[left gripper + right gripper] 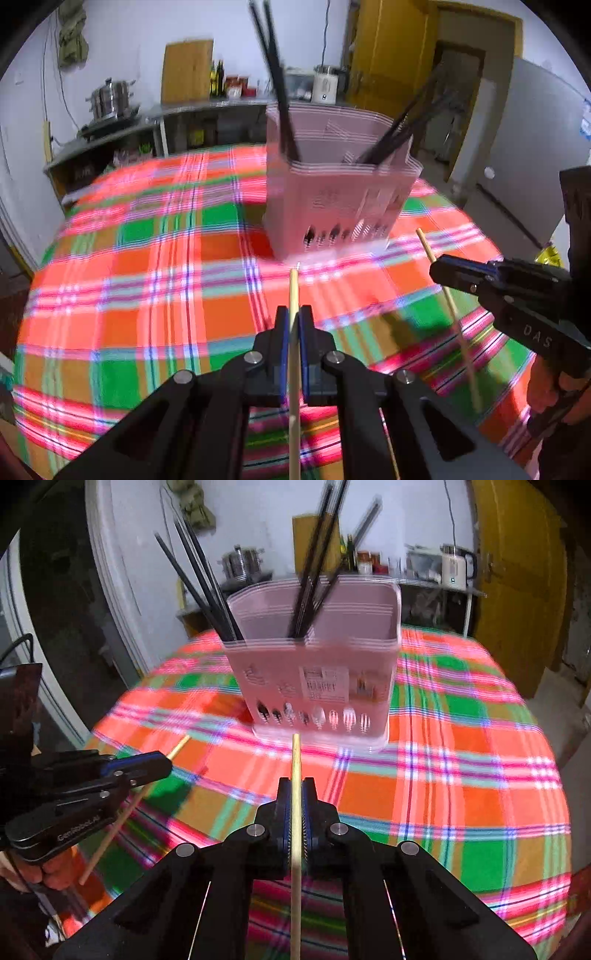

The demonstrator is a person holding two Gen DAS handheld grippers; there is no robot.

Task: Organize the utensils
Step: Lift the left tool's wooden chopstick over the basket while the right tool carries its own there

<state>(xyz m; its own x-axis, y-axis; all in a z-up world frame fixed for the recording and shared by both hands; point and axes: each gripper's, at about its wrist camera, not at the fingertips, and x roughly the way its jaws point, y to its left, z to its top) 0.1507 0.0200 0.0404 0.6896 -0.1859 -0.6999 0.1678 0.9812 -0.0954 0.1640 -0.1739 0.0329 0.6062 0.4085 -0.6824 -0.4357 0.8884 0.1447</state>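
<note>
The pink caddy (314, 672) stands on the plaid cloth (461, 775), black chopsticks (314, 572) leaning in its compartments. On the near side of the caddy, the left gripper (294, 321) clamps one wooden chopstick (294, 295), and the right gripper (296, 794) clamps another (296, 760), both clear of the cloth.

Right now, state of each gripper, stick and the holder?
left gripper: shut on a wooden chopstick, lifted off the cloth.
right gripper: shut on a second wooden chopstick, also lifted.
pink utensil holder: upright on the plaid tablecloth.
black chopsticks: standing tilted inside the holder.
</note>
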